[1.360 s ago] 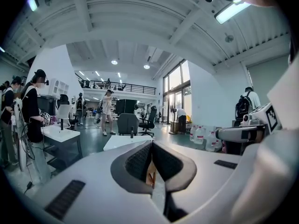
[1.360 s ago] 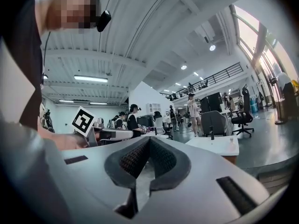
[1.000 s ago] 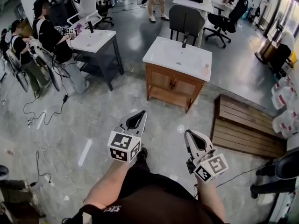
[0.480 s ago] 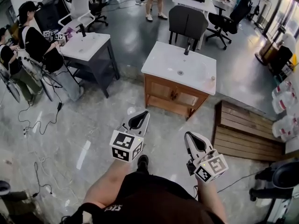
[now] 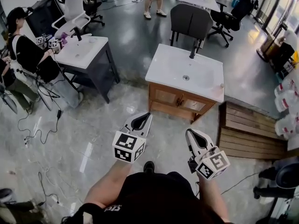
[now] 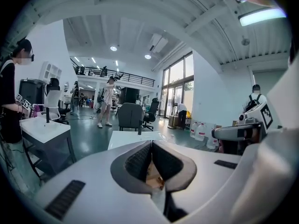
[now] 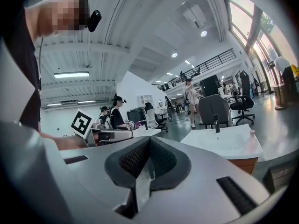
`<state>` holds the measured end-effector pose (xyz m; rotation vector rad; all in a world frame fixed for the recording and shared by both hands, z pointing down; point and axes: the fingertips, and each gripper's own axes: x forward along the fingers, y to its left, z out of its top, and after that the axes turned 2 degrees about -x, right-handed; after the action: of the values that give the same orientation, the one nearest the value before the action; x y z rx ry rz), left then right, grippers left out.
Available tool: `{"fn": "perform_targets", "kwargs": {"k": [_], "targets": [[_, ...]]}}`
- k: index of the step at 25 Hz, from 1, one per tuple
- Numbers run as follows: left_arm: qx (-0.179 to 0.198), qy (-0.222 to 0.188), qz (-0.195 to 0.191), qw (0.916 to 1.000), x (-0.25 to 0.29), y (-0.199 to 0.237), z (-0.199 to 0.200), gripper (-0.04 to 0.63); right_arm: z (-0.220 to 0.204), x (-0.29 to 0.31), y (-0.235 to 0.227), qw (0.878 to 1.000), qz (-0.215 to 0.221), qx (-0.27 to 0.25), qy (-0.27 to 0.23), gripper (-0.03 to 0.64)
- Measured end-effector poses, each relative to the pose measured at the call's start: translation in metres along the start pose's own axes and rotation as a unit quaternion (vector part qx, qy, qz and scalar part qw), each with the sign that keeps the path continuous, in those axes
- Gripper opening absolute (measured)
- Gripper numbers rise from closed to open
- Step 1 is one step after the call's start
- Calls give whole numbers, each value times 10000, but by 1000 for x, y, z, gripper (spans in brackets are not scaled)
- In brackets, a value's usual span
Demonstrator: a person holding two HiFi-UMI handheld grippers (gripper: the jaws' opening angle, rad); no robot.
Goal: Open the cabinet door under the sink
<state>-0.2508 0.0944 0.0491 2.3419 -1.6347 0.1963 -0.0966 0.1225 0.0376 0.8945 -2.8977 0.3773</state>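
Both sets of jaws pressing fully together, nothing between them: left gripper [image 5: 139, 121] and right gripper [image 5: 195, 139] hanging out front, guessing just being carried ready. Sink [image 5: 184, 71] sitting well apart at 12-1 o'clock, cabinet doors [image 5: 164, 96] underneath looking closed. Handles too tiny to make out, hinges not showing.

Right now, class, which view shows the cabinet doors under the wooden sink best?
The head view: both doors face the camera below the basin. The left gripper view shows mostly the basin top, with the jaws covering the doors. The right gripper view shows only a wood strip under the basin.
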Motion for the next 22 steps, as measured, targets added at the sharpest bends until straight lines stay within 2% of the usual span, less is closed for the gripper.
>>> {"fn": "perform_targets", "kwargs": {"k": [5, 13, 22], "targets": [[-28, 51, -89, 9999, 23, 18, 5, 18, 4, 21, -16, 9999, -117, 67, 14, 14], [-17, 79, -111, 9999, 81, 40, 12, 18, 3, 55, -68, 9997, -159, 178, 56, 14], [-78, 312, 193, 9993, 180, 57, 29, 18, 18, 107, -165, 9990, 242, 321, 177, 14]]}}
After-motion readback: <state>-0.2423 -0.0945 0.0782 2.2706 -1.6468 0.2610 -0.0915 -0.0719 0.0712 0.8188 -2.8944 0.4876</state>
